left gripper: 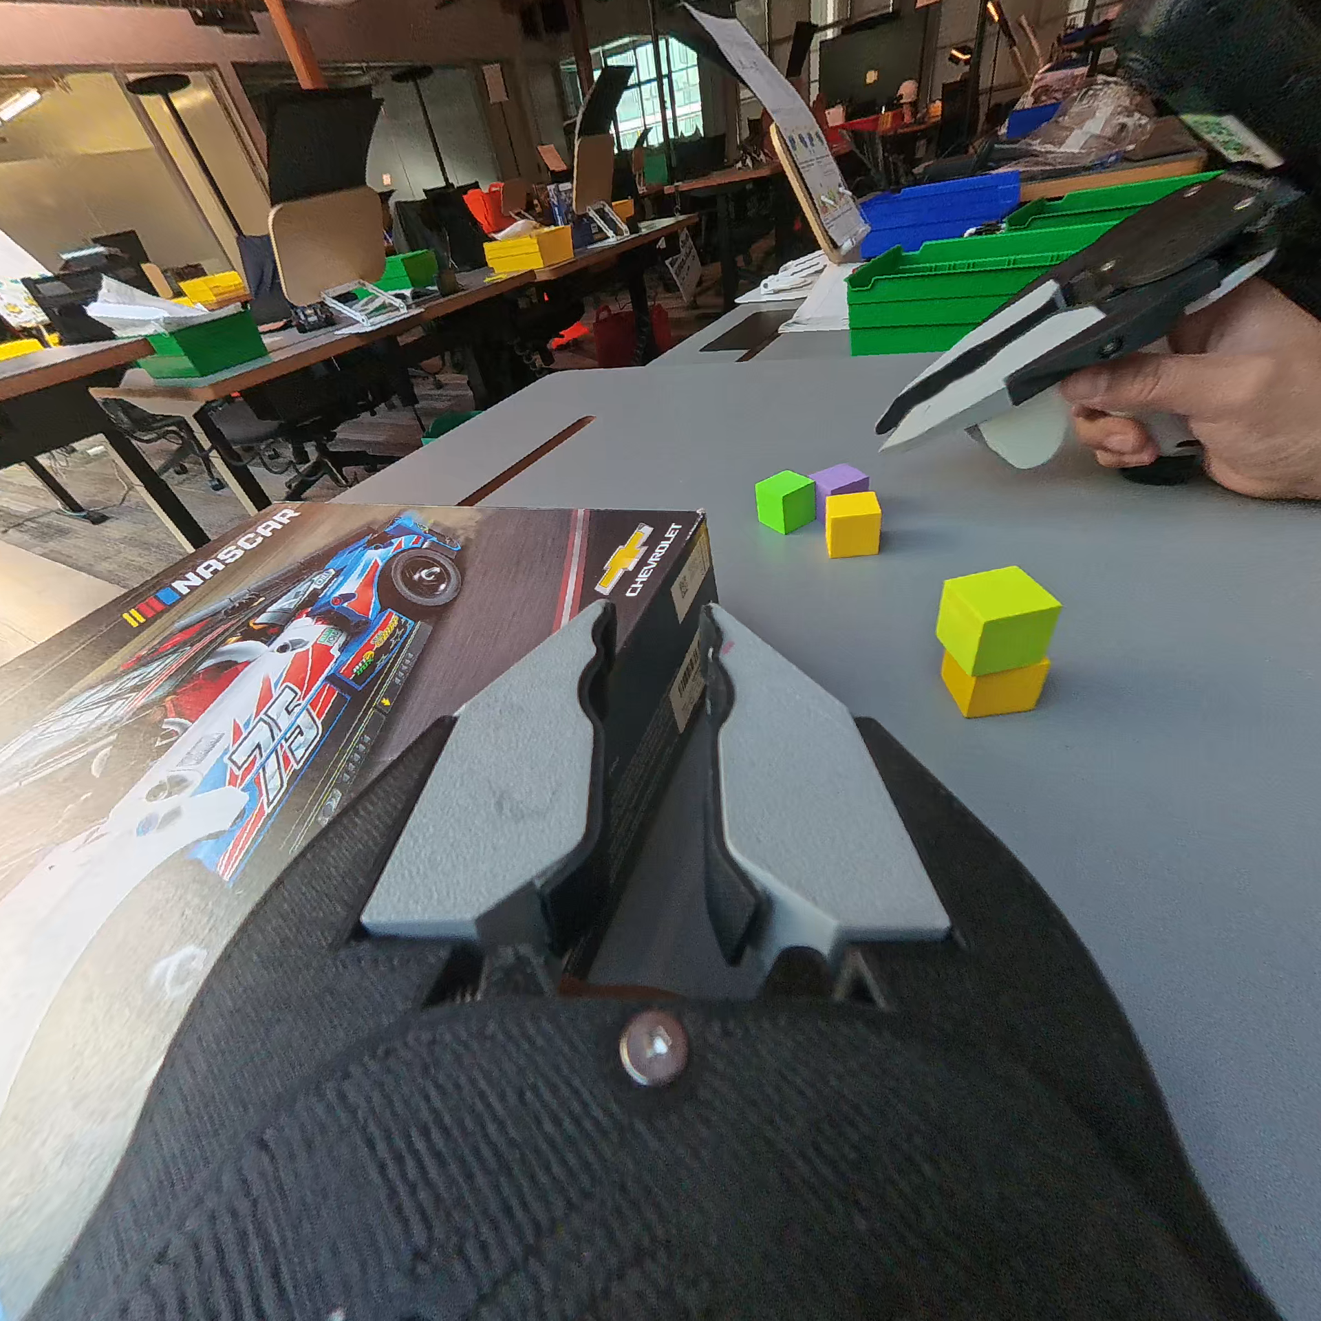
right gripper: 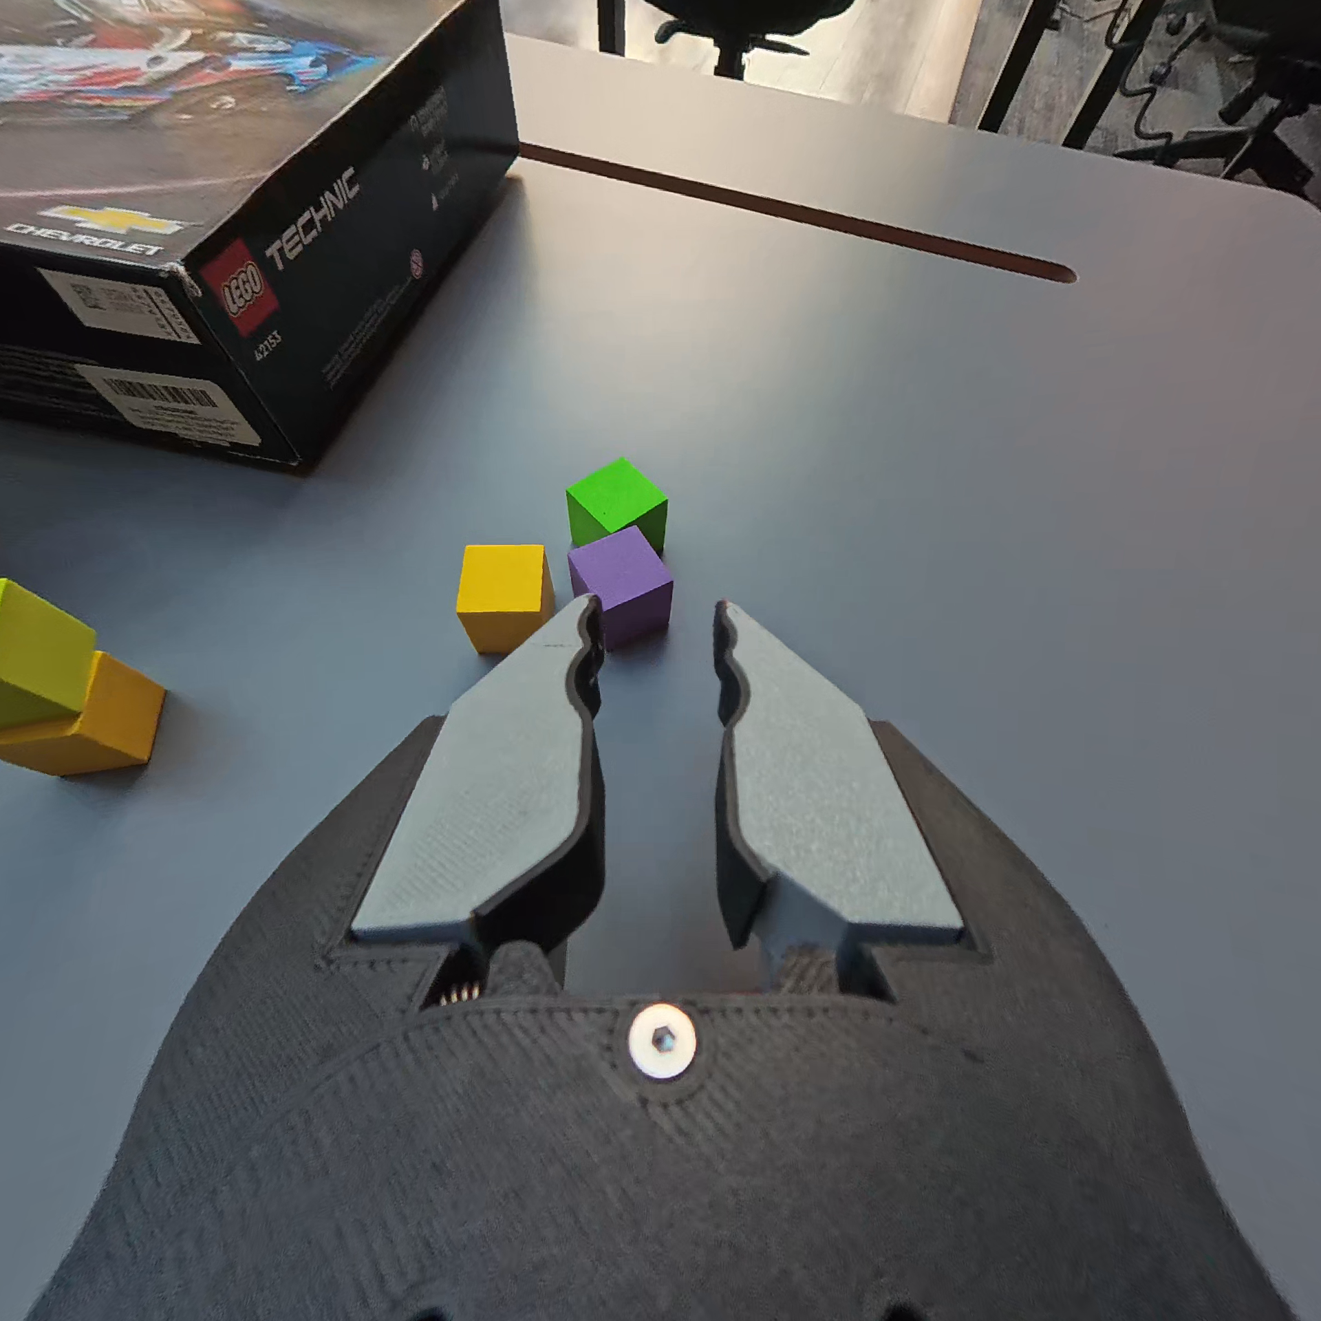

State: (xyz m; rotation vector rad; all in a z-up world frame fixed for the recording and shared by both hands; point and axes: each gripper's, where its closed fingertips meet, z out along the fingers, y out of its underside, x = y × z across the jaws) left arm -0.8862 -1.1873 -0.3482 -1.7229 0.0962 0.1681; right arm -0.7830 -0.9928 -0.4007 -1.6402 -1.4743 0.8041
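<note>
My left jaws (left gripper: 657, 622) straddle the near right edge of a toy car set box (left gripper: 400, 643): one finger lies over its printed top and the other down its dark end wall, but I cannot tell whether the pads press on the card or only stand beside it. My right jaws (right gripper: 654, 615) are spread with nothing between them, only bare grey worktop (right gripper: 929, 500) showing in the gap. They hang just above the worktop, tips pointing at a small cluster of cubes. Nearest is a purple cube (right gripper: 622, 582), just ahead of the left fingertip (right gripper: 582, 615) and apart from it. A green cube (right gripper: 615, 500) stands right behind the purple one, and a yellow cube (right gripper: 504, 593) stands just beside it on the left.

Farther left, a lime-green cube (left gripper: 997, 618) sits stacked on another yellow cube (left gripper: 993, 686), well apart from the cluster. The box lies flat on the worktop, its corner near the green cube.

From the left wrist view I see the right gripper held by a hand (left gripper: 1229, 400) above and beyond the cluster. Behind it stand green plastic bins (left gripper: 951, 286) and a blue bin (left gripper: 936, 211). A long dark slot (right gripper: 786, 207) runs across the worktop beyond the cubes.
</note>
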